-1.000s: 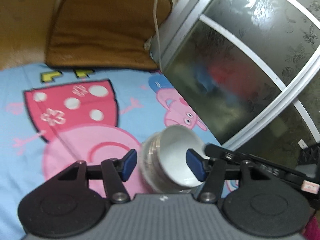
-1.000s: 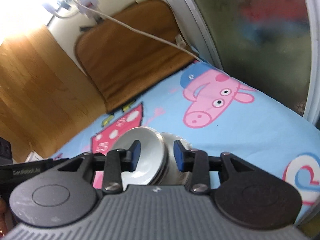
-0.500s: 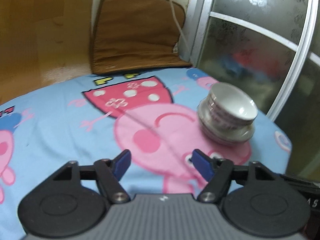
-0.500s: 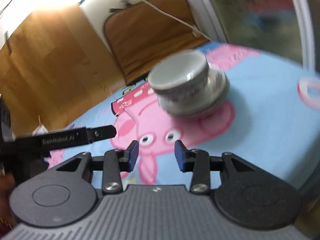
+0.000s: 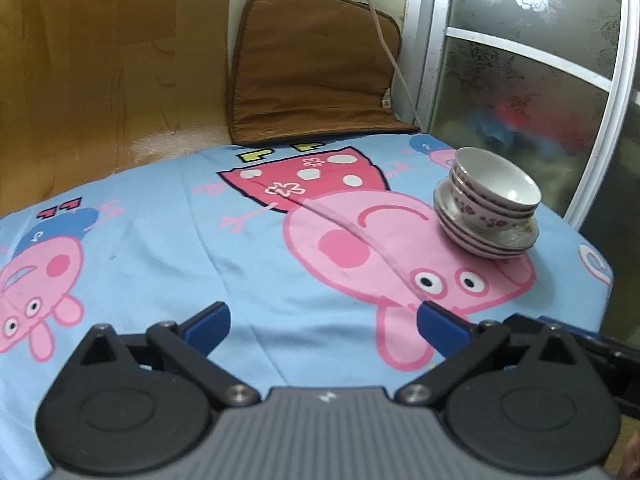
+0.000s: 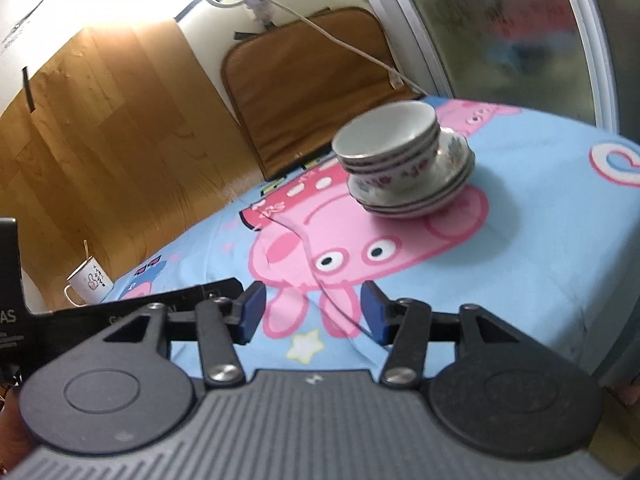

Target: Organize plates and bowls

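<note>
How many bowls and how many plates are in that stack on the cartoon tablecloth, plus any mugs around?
Bowls: 3, nested, going by the rims
Plates: 3, under the bowls, going by the rims
Mugs: 1, white, at the table's far edge
Total: 7

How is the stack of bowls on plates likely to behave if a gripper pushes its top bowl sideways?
The stack would probably tip or slide apart: the nested bowls sit loose on the plates. It looks like glazed ceramic, so likely slippery, and breakable if it falls. It stands near the table edge on a soft cloth, which may bunch.
</note>
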`<state>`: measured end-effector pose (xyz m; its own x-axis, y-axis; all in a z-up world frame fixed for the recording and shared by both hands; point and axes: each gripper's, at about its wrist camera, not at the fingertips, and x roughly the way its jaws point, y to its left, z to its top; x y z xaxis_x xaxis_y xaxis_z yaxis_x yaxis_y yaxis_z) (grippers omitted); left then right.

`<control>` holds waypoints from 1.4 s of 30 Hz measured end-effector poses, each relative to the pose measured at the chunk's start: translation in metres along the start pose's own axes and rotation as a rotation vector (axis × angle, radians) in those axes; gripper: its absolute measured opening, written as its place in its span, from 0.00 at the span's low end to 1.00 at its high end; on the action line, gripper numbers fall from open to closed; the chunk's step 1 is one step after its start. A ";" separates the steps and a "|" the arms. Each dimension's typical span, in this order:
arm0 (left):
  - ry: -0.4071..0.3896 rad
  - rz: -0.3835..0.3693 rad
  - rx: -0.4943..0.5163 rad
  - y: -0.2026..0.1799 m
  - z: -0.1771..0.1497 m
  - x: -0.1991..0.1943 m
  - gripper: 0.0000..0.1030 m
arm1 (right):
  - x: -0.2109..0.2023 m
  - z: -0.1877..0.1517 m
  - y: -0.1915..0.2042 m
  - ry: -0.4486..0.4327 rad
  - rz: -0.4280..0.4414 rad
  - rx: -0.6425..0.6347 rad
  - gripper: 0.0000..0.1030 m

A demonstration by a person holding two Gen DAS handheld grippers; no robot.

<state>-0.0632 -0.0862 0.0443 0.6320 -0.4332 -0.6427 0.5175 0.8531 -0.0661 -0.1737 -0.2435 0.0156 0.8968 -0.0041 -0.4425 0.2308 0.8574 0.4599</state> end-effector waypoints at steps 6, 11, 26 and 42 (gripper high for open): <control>0.005 0.057 -0.007 0.000 -0.006 -0.003 1.00 | 0.005 -0.005 -0.001 0.047 0.024 0.014 0.62; 0.019 0.077 -0.019 0.001 -0.011 -0.002 1.00 | 0.004 -0.009 0.000 0.058 0.031 0.020 0.63; 0.018 0.103 -0.030 0.001 -0.013 -0.003 1.00 | 0.005 -0.010 -0.005 0.057 0.030 0.051 0.65; -0.025 0.145 -0.126 0.015 -0.012 -0.011 1.00 | 0.004 -0.007 -0.007 0.044 0.032 0.063 0.64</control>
<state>-0.0695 -0.0655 0.0414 0.7095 -0.3088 -0.6334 0.3445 0.9361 -0.0705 -0.1746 -0.2462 0.0054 0.8871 0.0469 -0.4591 0.2263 0.8229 0.5212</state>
